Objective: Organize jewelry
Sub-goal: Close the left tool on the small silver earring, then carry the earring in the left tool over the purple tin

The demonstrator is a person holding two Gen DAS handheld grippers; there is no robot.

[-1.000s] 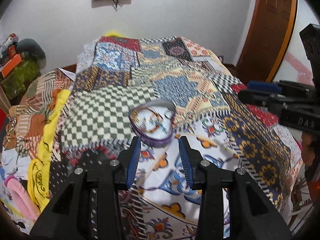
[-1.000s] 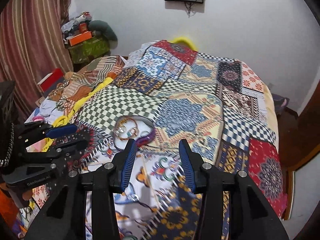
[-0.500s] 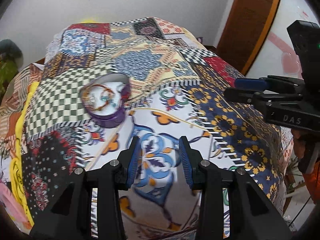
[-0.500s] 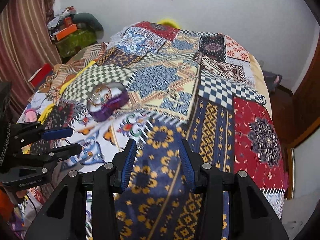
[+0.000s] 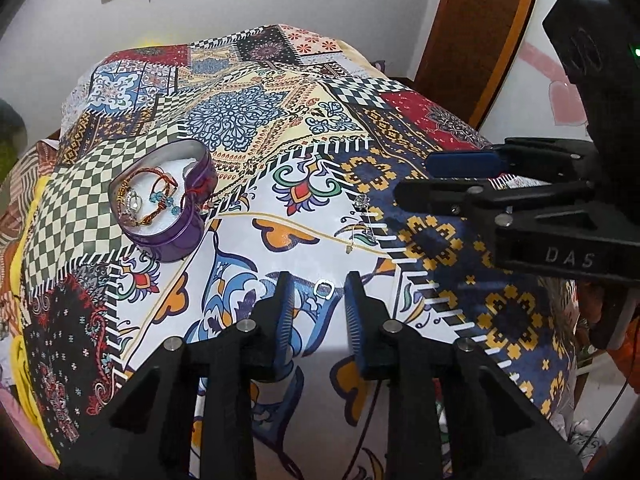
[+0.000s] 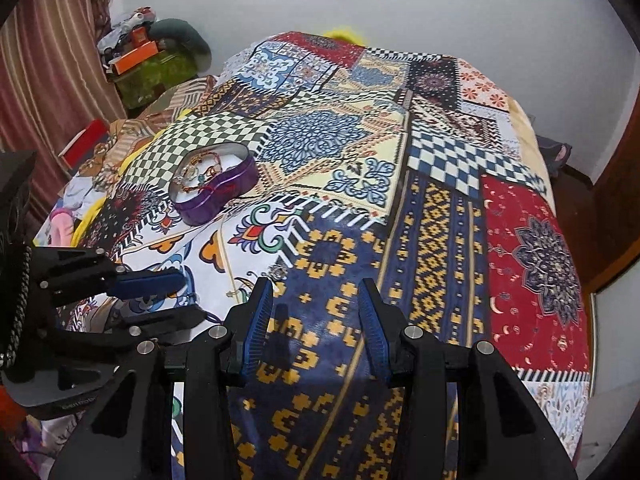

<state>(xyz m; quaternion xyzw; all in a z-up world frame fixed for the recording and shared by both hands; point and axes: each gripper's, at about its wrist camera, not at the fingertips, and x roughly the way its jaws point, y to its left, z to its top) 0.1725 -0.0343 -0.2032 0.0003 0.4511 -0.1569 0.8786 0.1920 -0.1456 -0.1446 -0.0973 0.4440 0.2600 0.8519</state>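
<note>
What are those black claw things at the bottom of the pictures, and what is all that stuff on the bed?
They are tools, not a robot. A person holds one in each hand, and each has two fingers with blue pads that can pinch. A small camera sits on each tool and looks forward along its fingers, so you get two pictures of the same bed.

In the left picture you see the left hand-held gripper at the bottom, open and holding nothing, and the other tool pokes in from the right side. The right picture shows the right hand-held gripper, also open and empty.

On the colourful patchwork bedspread stands a purple heart-shaped tin with bracelets inside. A small silver ring lies on the cloth just in front of the left tool's fingers. A little silver flower-shaped piece lies further away.
</note>
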